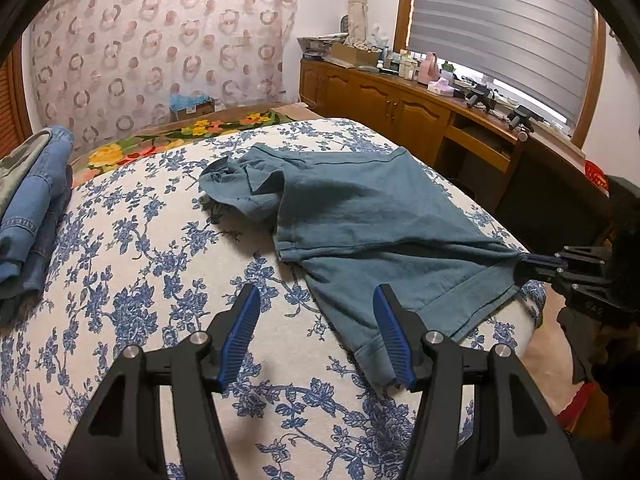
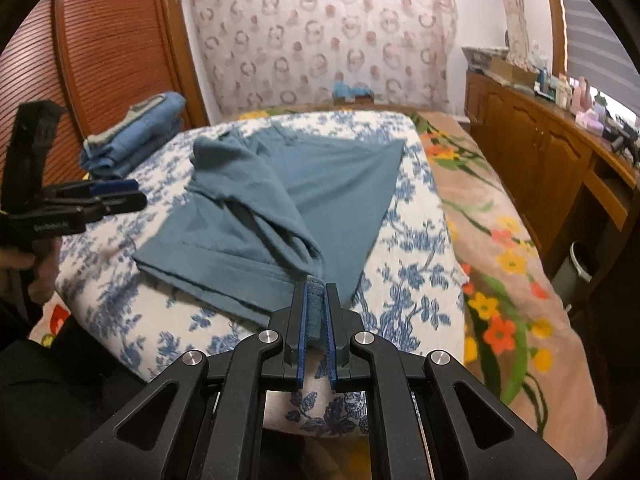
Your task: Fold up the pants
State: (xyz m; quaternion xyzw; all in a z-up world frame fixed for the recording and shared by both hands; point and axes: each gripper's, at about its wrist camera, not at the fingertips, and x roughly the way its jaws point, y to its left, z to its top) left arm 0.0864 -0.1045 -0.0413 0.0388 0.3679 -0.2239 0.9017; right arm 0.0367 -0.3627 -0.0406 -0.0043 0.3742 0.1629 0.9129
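The teal pants [image 1: 360, 216] lie rumpled on a white cover with blue flowers [image 1: 140, 264], with the waist bunched at the far end. In the left wrist view my left gripper [image 1: 317, 288] hangs open just above the cover. Its right pad [image 1: 394, 340] is beside the near hem of one leg, and nothing is pressed between the pads. My right gripper [image 1: 534, 261] comes in from the right and pinches a hem corner, pulling the cloth taut. In the right wrist view the right gripper [image 2: 316, 285] is shut on a fold of the pants [image 2: 320, 192]. The left gripper [image 2: 128, 196] hovers at the left.
Folded jeans [image 1: 32, 208] are stacked at the cover's far left edge [image 2: 136, 136]. A flowered blanket [image 2: 500, 240] spreads to the right. A wooden cabinet [image 1: 400, 108] with bottles and clutter runs under the window. A person's hand [image 2: 24, 260] holds the left gripper.
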